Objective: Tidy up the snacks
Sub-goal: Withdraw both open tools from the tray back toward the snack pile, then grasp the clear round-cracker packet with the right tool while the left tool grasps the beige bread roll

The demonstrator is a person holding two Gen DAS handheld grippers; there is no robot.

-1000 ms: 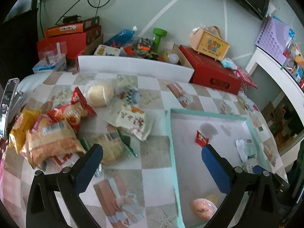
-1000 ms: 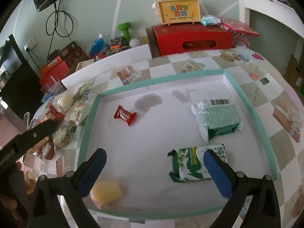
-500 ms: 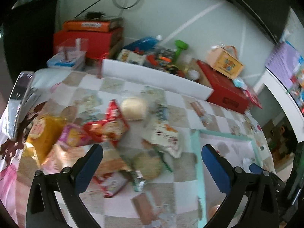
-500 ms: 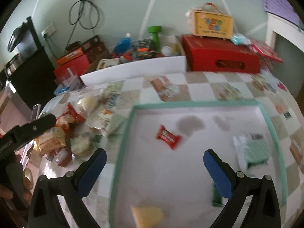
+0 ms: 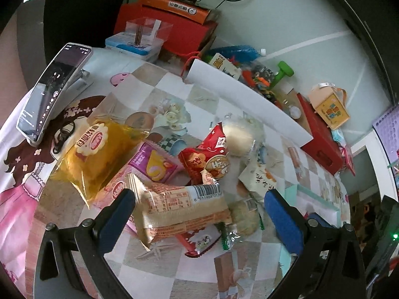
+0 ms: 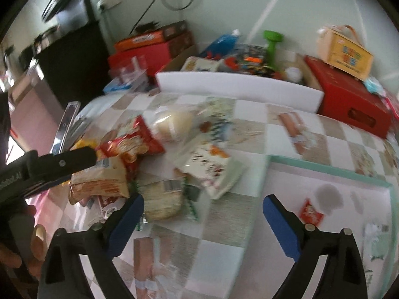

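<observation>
A pile of snacks lies on the checked cloth: a yellow packet point(image 5: 99, 154), a pink one point(image 5: 154, 164), a red one point(image 5: 209, 154), a round bun point(image 5: 239, 137) and a white packet point(image 5: 259, 182). My left gripper point(image 5: 199, 216) is open over a tan barcode packet point(image 5: 182, 209), which lies between its fingers, unpressed. My right gripper point(image 6: 203, 221) hovers over the cloth with its jaws closing and nothing between them. A round cracker packet point(image 6: 162, 199) lies just beyond its left fingertip point(image 6: 129, 211). The teal-rimmed tray point(image 6: 324, 172) on the right holds a red candy point(image 6: 310, 214).
A phone on a stand point(image 5: 49, 92) sits at the left. A white foam board point(image 5: 244, 99) borders the cloth at the back, with red boxes point(image 5: 174, 25), a green dumbbell point(image 5: 284, 71) and a yellow carry box point(image 5: 329, 109) behind it. A hand point(image 6: 15, 261) holds the left gripper.
Both views have swung left, from the tray to the snack pile. The left gripper now stands over the tan packet. The right jaws are slightly narrower.
</observation>
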